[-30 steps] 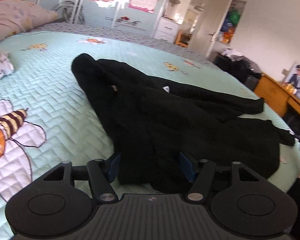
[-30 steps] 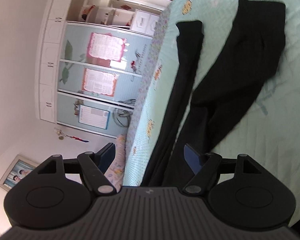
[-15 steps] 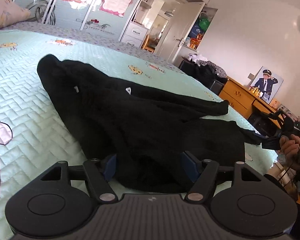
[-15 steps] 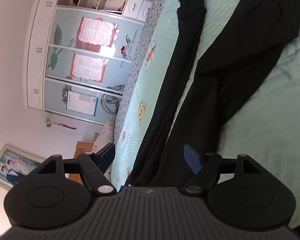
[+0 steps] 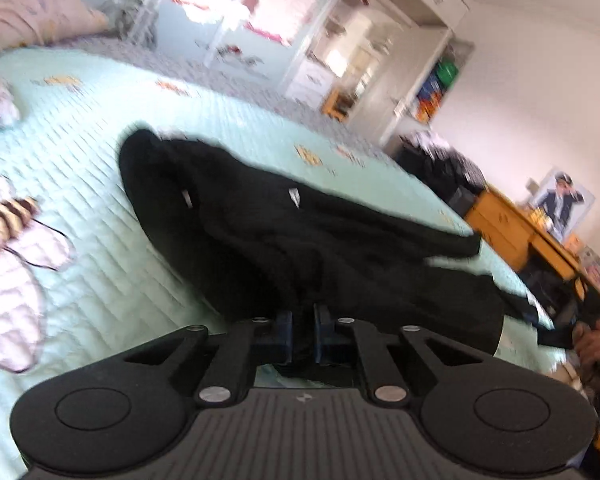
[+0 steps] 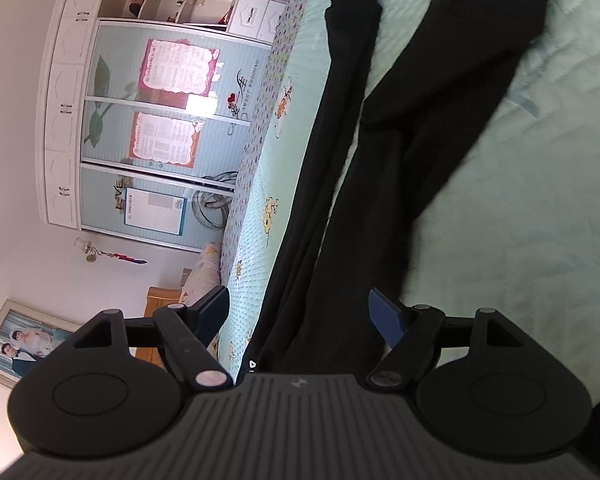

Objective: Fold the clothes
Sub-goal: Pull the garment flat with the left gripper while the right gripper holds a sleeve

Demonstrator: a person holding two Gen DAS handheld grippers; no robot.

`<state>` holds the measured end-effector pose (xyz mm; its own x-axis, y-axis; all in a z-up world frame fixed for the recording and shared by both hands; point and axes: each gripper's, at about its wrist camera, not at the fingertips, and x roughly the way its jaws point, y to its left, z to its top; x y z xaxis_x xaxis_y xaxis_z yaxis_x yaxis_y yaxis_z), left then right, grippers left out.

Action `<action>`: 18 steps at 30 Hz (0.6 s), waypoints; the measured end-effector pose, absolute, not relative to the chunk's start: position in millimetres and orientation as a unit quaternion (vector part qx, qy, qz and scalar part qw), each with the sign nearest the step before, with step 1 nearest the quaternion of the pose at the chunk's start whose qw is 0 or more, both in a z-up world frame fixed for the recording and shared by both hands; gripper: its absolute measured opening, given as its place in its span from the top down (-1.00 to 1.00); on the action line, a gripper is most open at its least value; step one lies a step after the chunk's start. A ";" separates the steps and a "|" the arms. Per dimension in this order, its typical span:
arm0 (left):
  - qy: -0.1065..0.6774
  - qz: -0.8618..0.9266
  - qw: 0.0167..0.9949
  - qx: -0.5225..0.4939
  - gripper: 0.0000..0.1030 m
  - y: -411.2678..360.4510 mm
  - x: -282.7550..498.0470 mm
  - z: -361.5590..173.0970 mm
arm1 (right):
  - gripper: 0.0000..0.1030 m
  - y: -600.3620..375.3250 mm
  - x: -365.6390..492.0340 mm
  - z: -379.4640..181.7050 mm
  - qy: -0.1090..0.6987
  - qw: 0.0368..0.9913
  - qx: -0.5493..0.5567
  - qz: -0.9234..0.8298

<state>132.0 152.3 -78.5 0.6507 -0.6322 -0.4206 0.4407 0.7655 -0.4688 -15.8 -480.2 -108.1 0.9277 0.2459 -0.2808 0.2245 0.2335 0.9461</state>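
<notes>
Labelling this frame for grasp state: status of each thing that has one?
left tongs: closing, black fabric pinched between the pads
right tongs: open, fabric between them, not gripped
black garment: unfolded, spread rumpled on the bedspread
wardrobe door: open

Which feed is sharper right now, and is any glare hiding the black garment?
Left wrist view: motion-blurred throughout, wardrobe doors washed out by glare, black garment a nearly detailless mass between the closing left gripper. Right wrist view: sharp, evenly lit, fisheye-bent at the edges; garment folds readable, no glare on it; right gripper open.
</notes>
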 end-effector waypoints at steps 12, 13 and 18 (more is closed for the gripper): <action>0.281 -0.210 0.908 -0.227 0.91 199.8 70.2 -69.0 | -0.52 -488.8 -32.3 -142.4 0.198 0.738 0.645 0.002; 0.284 -0.212 0.909 -0.218 0.91 198.2 70.0 -67.2 | -0.53 -488.7 -32.4 -143.6 0.198 0.737 0.646 0.003; 0.310 -0.229 0.908 -0.163 0.64 182.4 73.3 -66.3 | -0.53 -490.0 -37.8 -143.3 0.188 0.734 0.653 0.011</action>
<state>73.3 182.4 -66.3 0.7034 -0.5168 -0.4880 0.3155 0.8422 -0.4372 -37.8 -490.0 -143.3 0.9288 0.2626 -0.2616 0.2293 0.1474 0.9621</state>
